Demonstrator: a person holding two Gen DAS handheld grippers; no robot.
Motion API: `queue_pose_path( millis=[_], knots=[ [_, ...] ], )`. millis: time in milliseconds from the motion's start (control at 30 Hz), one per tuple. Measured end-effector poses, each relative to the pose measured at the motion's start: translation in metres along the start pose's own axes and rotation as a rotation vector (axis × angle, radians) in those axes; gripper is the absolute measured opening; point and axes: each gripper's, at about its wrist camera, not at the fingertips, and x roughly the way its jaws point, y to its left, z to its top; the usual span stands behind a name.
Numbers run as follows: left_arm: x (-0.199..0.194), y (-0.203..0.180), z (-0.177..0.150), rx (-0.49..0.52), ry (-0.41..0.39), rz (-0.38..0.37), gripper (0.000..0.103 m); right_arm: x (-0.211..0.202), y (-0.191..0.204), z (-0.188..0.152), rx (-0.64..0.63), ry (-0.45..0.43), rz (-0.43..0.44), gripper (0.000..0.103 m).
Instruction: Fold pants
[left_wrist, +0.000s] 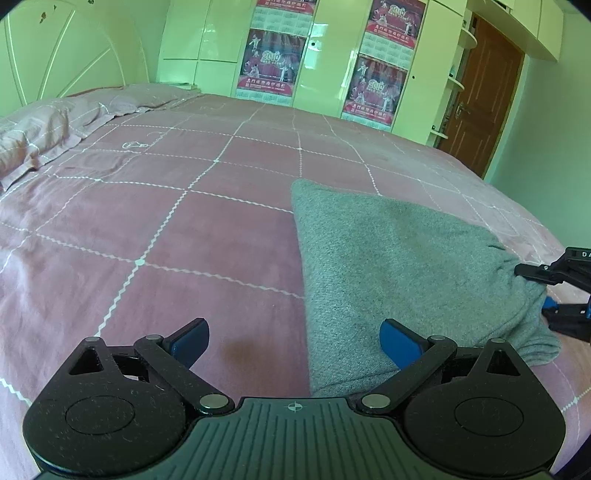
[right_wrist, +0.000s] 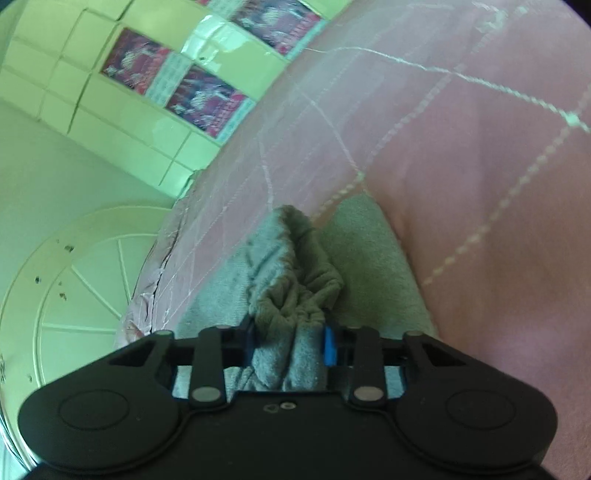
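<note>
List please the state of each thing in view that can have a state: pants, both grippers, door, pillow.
pants: grey, lying folded on the bed, one bunched end pinched by the right gripper
right gripper: shut on pants
left gripper: open, holding nothing, by the pants edge
door: closed
pillow: rumpled, at the head of the bed
</note>
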Motion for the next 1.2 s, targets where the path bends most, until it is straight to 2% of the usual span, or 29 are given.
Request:
queue_pose_path(
  millis=[133,167,233,267,300,333,400,500,633,667,733,800,833,933,1033,1067,1133,1167,1200],
  knots=[
    [0.005,0.002,0.005,-0.01,-0.005,0.016,0.098,-0.037,0.038,-0.004,-0.131,-0.095,0.12,0.021],
    [0.006,0.003,0.007,-0.025,-0.008,0.017,0.098,-0.047,0.039,-0.006,-0.142,-0.128,0.128,0.021],
    [0.01,0.005,0.009,-0.043,-0.008,0.023,0.098,-0.058,0.023,-0.01,-0.146,-0.176,0.068,0.021],
    [0.011,0.006,0.009,-0.045,-0.005,0.026,0.098,-0.053,0.005,-0.011,-0.111,-0.165,-0.003,0.021],
    [0.014,0.005,0.011,-0.047,0.0,0.032,0.098,-0.043,-0.015,-0.012,-0.043,-0.108,-0.077,0.022],
    [0.014,0.005,0.01,-0.046,0.004,0.032,0.098,-0.029,-0.038,-0.012,0.042,-0.021,-0.112,0.023],
    [0.018,0.004,0.011,-0.045,0.012,0.03,0.098,-0.034,-0.048,-0.01,0.075,-0.031,-0.038,0.024],
    [0.021,0.002,0.011,-0.044,0.016,0.03,0.098,-0.034,-0.032,-0.007,0.0,-0.041,-0.036,0.024],
    [0.017,0.004,0.012,-0.056,-0.001,0.047,0.098,-0.035,-0.016,0.002,-0.041,-0.097,0.044,0.024],
    [0.014,0.006,0.012,-0.065,-0.016,0.022,0.098,-0.033,-0.016,0.003,-0.043,-0.102,0.041,0.024],
    [0.01,0.008,0.014,-0.068,-0.018,-0.015,0.098,-0.028,-0.026,0.008,0.001,-0.079,-0.017,0.024],
    [0.005,0.006,0.01,-0.034,-0.016,-0.004,0.098,-0.029,-0.042,0.009,0.119,-0.077,0.032,0.024],
    [0.002,0.004,0.006,0.0,-0.013,0.009,0.098,-0.03,-0.046,0.008,0.136,-0.081,0.036,0.024],
    [-0.001,-0.006,-0.007,0.084,0.017,0.006,0.098,-0.028,-0.042,0.003,0.064,-0.066,0.012,0.025],
    [0.007,-0.025,-0.014,0.147,0.049,-0.013,0.098,-0.028,-0.038,0.001,0.044,-0.069,0.005,0.028],
    [0.011,-0.031,-0.014,0.163,0.057,-0.004,0.098,-0.029,-0.038,0.0,0.044,-0.068,0.001,0.031],
    [0.02,-0.043,-0.011,0.181,0.061,0.047,0.098,-0.03,-0.034,-0.002,0.029,-0.064,-0.02,0.047],
    [0.021,-0.044,-0.008,0.159,0.042,0.072,0.098,-0.028,-0.031,-0.004,0.003,-0.05,-0.02,0.058],
    [0.021,-0.043,-0.005,0.122,0.017,0.07,0.098,-0.027,-0.027,-0.006,-0.029,-0.039,-0.022,0.065]
  ],
)
